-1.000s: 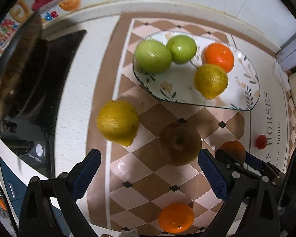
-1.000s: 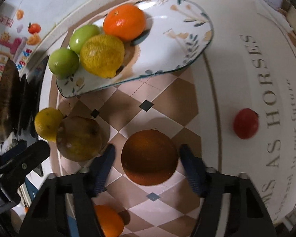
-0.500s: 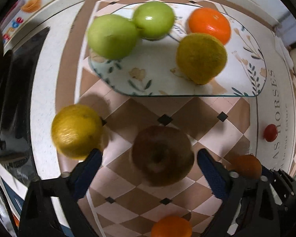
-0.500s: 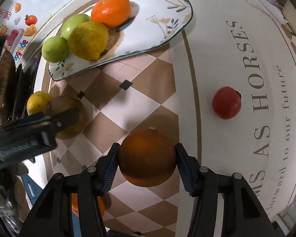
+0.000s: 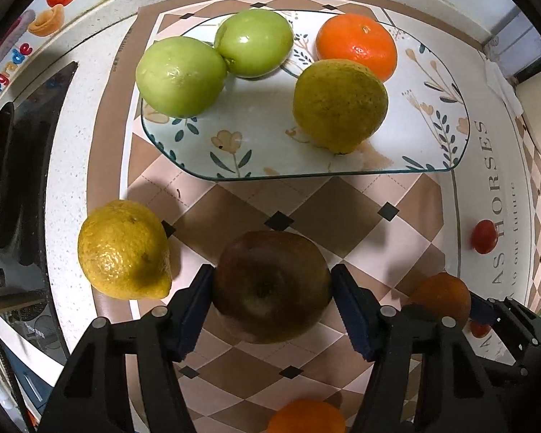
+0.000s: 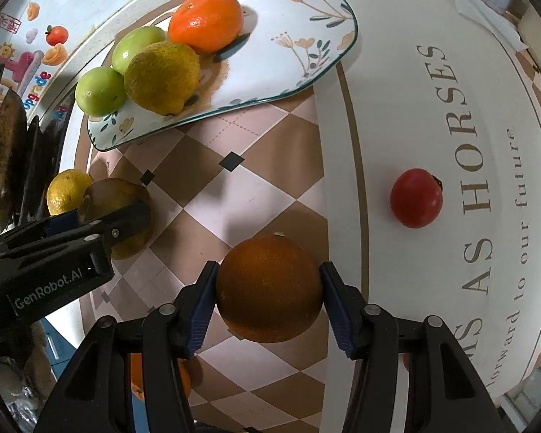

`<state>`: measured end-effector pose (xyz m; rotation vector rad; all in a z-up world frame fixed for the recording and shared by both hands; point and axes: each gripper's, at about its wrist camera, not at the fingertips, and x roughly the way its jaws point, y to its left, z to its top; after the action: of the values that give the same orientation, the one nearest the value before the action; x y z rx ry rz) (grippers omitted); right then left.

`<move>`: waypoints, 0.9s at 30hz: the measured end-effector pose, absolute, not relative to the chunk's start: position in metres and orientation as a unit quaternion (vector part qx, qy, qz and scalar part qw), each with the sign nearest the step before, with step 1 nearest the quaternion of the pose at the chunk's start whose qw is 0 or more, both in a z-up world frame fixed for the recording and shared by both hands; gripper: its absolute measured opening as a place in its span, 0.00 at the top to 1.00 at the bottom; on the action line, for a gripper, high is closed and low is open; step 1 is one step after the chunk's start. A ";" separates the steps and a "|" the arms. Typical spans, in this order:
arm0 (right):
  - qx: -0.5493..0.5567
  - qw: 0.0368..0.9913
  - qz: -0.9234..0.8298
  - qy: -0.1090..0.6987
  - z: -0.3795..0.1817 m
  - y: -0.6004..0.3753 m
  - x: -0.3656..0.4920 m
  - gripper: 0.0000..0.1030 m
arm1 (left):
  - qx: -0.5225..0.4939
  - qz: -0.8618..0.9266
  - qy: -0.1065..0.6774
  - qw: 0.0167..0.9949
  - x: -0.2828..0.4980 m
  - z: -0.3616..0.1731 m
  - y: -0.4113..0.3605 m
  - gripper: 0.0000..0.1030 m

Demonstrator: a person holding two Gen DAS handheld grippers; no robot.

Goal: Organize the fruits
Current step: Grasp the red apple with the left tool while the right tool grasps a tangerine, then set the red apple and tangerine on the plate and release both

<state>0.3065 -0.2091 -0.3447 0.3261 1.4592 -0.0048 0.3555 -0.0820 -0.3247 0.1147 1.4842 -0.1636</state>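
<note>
A floral plate holds two green apples, an orange and a yellow-green lemon. My left gripper is shut on a brown apple just in front of the plate. A yellow lemon lies on the mat to its left. My right gripper is shut on a dark orange, held above the mat. The plate shows at the upper left in the right wrist view, and the left gripper with the brown apple at the left.
A small red tomato lies on the lettered mat at the right. Another orange lies near the front edge. A dark pan and stove stand at the left. The wall runs behind the plate.
My left gripper moved forward and closed on the brown apple. My right gripper closed on the dark orange and lifted it slightly.
</note>
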 end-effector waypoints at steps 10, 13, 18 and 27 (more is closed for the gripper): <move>0.186 0.751 0.015 0.633 -0.310 -0.221 0.310 0.44 | -0.002 -0.100 0.653 0.751 0.353 -0.281 -0.056 0.39; 0.201 0.761 0.022 0.616 -0.292 -0.229 0.319 0.44 | -0.009 -0.113 0.633 0.766 0.362 -0.250 -0.055 0.39; 0.220 0.774 0.022 0.594 -0.272 -0.248 0.342 0.44 | -0.026 -0.127 0.616 0.777 0.390 -0.219 -0.066 0.39; 0.275 0.769 0.017 0.576 -0.293 -0.293 0.396 0.44 | -0.002 -0.166 0.624 0.763 0.476 -0.215 -0.130 0.39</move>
<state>0.3962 -0.2925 -0.2928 0.5968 1.2505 0.0371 0.4758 -0.1297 -0.2149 -0.0035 1.3572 -0.3604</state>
